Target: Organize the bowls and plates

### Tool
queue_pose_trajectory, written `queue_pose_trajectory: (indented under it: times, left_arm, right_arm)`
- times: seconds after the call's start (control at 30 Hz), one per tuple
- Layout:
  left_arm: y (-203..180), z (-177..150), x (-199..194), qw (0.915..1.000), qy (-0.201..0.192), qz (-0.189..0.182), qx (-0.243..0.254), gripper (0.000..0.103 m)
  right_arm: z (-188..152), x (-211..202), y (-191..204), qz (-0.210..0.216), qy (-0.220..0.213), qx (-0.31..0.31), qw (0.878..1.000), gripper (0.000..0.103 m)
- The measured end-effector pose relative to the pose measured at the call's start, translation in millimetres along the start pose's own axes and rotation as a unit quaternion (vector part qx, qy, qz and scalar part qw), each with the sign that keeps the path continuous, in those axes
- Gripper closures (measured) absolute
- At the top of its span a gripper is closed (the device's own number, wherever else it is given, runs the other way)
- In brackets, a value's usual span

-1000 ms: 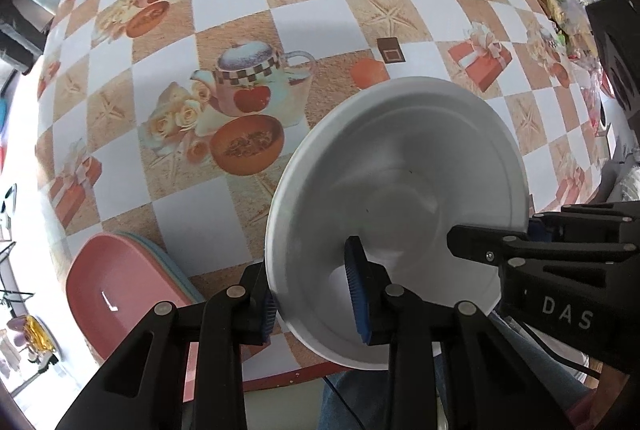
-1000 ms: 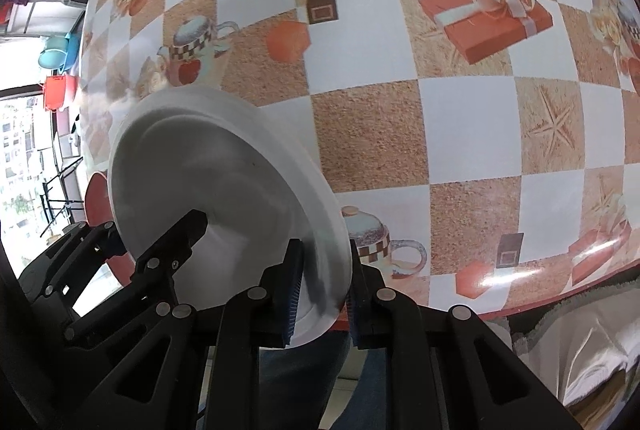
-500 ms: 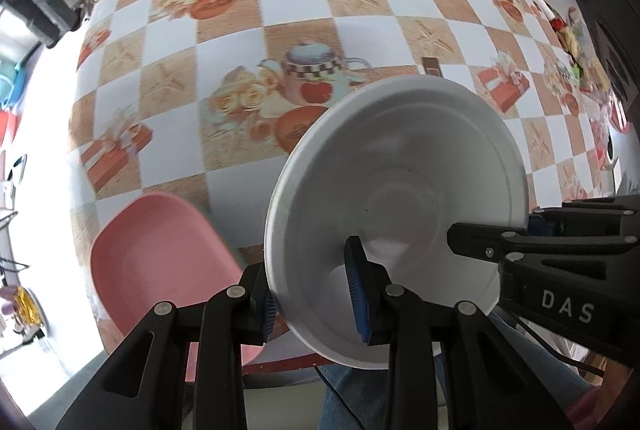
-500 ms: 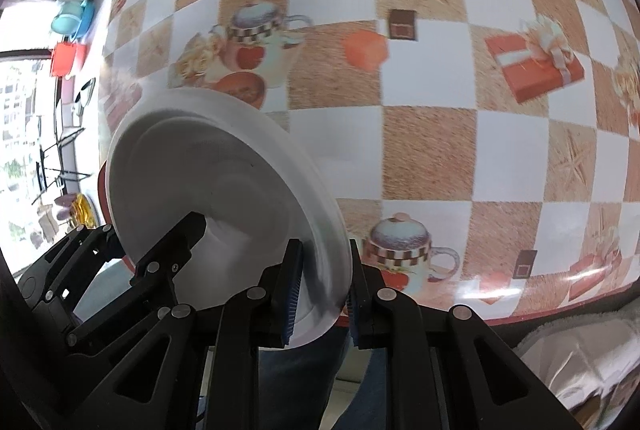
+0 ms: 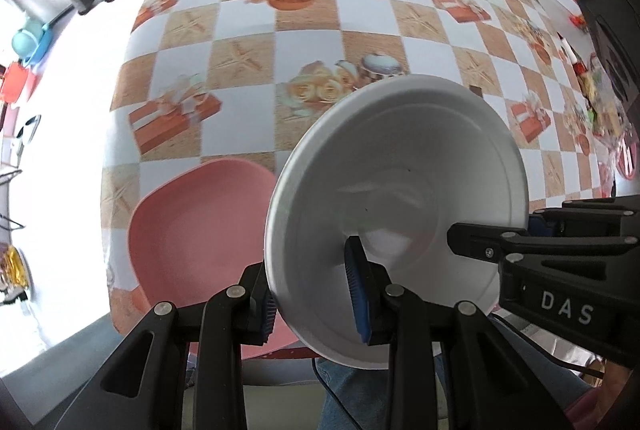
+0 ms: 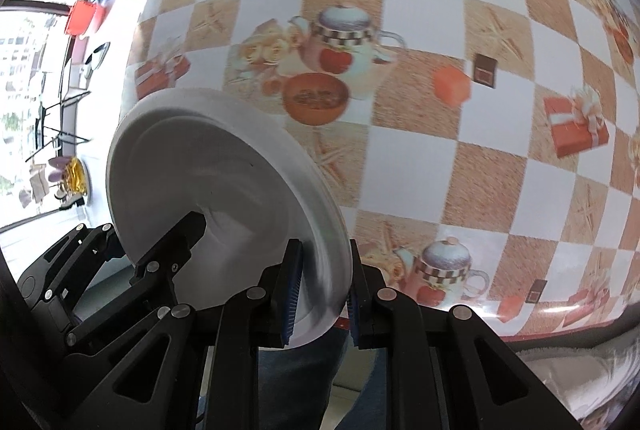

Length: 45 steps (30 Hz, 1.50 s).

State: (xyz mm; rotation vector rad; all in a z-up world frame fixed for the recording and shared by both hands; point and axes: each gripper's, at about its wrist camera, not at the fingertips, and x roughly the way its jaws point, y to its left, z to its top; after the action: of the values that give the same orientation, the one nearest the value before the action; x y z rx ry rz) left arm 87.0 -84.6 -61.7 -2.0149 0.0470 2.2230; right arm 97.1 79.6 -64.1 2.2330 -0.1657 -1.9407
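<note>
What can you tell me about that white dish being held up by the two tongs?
The white dish is round, plain and glossy, probably plastic or glazed ceramic, with a shallow well, a broad raised rim and nothing in it. It is off the table and tilted, above the table's near edge and beside a pink plate. The left tongs pinch its rim on one side and the right tongs pinch the opposite side, blue pads pressed on both faces.
</note>
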Motion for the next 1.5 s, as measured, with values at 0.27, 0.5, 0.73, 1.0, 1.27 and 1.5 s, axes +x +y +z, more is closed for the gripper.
queue_pose_trajectory:
  times: [0.27,0.5,0.73,1.0,1.27,1.5]
  left_arm:
    - [29.8,-11.2,-5.5,0.9992,-0.006,0.006,-0.04,0.07]
    - [61.2,-28.0,-6.6,0.9966,-0.004,0.011,-0.082,0.07]
    - [87.7,-38.3,-3.7,0.9931,0.004,0.014,-0.117,0.07]
    - [106.3,-43.4,12.9,0.9905,0.024,0.011,-0.135,0.069]
    - [117.0,-37.2,27.6,0.9897,0.038,0.002,-0.138,0.069]
    - [122.0,-26.5,33.0,0.9907,0.039,-0.005,-0.13,0.069]
  right_arm:
    - [4.3,3.1,31.8,-0.007,0.008,-0.041,0.999,0.082]
    - [4.0,15.1,63.0,-0.011,0.02,-0.079,0.997,0.082]
    - [8.6,33.2,87.9,-0.014,0.034,-0.102,0.994,0.082]
    - [17.3,57.5,99.7,-0.021,0.053,-0.106,0.993,0.082]
    - [26.3,70.7,106.4,-0.023,0.063,-0.094,0.993,0.082]
    - [39.2,75.3,101.4,-0.009,0.068,-0.062,0.996,0.082]
